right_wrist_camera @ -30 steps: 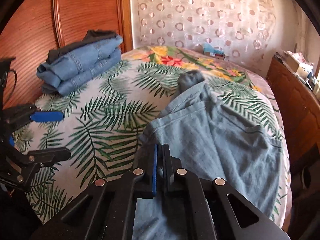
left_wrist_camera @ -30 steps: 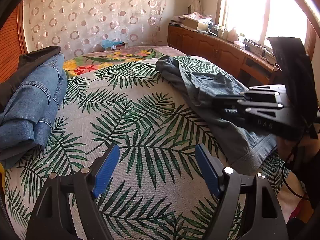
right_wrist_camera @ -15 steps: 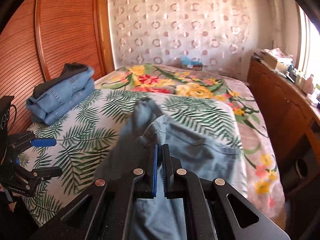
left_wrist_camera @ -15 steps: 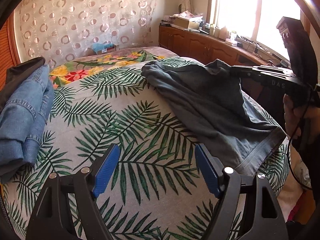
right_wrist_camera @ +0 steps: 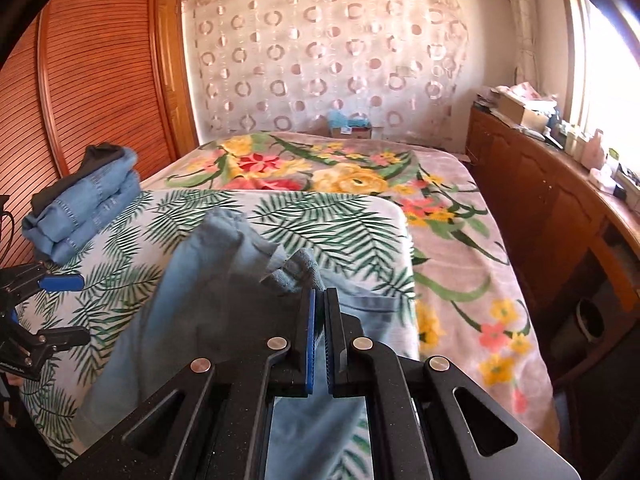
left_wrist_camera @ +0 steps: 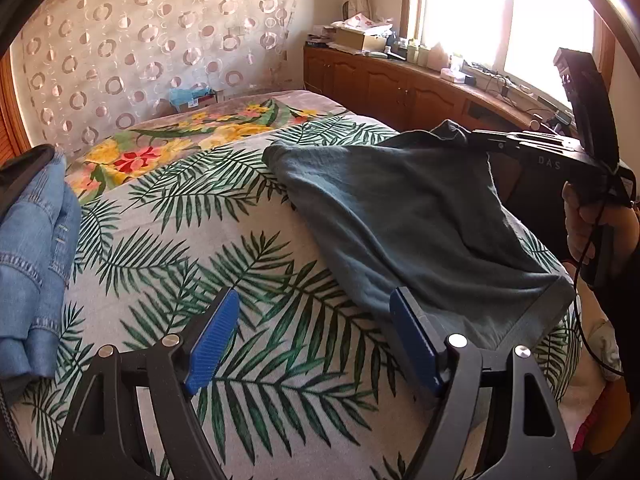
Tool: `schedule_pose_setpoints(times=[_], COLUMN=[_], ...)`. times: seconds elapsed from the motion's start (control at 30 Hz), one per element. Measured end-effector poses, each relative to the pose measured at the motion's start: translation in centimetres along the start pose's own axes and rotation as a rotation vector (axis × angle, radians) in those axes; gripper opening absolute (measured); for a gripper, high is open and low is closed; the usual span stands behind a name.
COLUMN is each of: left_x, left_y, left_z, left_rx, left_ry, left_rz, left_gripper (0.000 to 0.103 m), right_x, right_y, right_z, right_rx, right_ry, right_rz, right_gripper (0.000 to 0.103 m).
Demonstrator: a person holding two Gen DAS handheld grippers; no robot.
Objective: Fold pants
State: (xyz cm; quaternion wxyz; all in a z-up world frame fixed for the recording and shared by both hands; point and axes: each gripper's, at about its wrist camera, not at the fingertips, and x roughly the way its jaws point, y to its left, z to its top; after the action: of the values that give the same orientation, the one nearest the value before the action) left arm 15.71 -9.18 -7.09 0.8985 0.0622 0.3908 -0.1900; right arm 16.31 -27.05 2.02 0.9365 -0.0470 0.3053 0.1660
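Grey-blue pants (left_wrist_camera: pixel 404 216) lie on the palm-leaf bedspread (left_wrist_camera: pixel 224 248), partly lifted off it at the right. My right gripper (right_wrist_camera: pixel 319 304) is shut on a bunched edge of the pants (right_wrist_camera: pixel 224 292) and holds it above the bed; it also shows in the left wrist view (left_wrist_camera: pixel 480 136). My left gripper (left_wrist_camera: pixel 316 336) is open and empty, low over the bedspread, its right finger beside the pants' hem. It also shows at the left edge of the right wrist view (right_wrist_camera: pixel 60 308).
A stack of folded blue jeans (left_wrist_camera: pixel 36 248) sits at the bed's left side, also seen in the right wrist view (right_wrist_camera: pixel 88 204). A floral blanket (right_wrist_camera: pixel 440 216) covers the far bed. A wooden cabinet (right_wrist_camera: pixel 560 208) runs along the window wall.
My right gripper has lifted the pants' edge up and to the right, so the cloth rises off the bed. My left gripper has stayed open and has come a little nearer the pants.
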Motion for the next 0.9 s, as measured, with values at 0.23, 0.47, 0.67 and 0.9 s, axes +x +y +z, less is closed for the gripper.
schedule_pose_setpoints(times=[0.23, 0.47, 0.67, 0.9], left_x=[1.6, 3.4, 4.7, 5.6], left_y=[-0.8, -1.2, -1.3, -1.6], left_z=[1.4, 2.2, 2.8, 3.2], left_rx=[0.026, 0.037, 0.044, 0.055], left_ry=[0.021, 0.048, 0.070, 0.083], left_rz=[-0.012, -0.019, -0.021, -0.026], left_gripper=[0.078, 0.078, 0.078, 0.079], right_x=[1.5, 2.2, 2.0, 4.3], right_y=[-1.5, -2.0, -2.4, -3.0], right_z=[-0.3, 0.1, 0.3, 0.4], right_rx=[0.029, 0.012, 0.026, 0.034], right_ry=[0.039, 0.075, 0.071, 0.129], right_rz=[-0.017, -0.024, -0.022, -0.033], right_gripper=[0.004, 0.011, 0.032, 0.032])
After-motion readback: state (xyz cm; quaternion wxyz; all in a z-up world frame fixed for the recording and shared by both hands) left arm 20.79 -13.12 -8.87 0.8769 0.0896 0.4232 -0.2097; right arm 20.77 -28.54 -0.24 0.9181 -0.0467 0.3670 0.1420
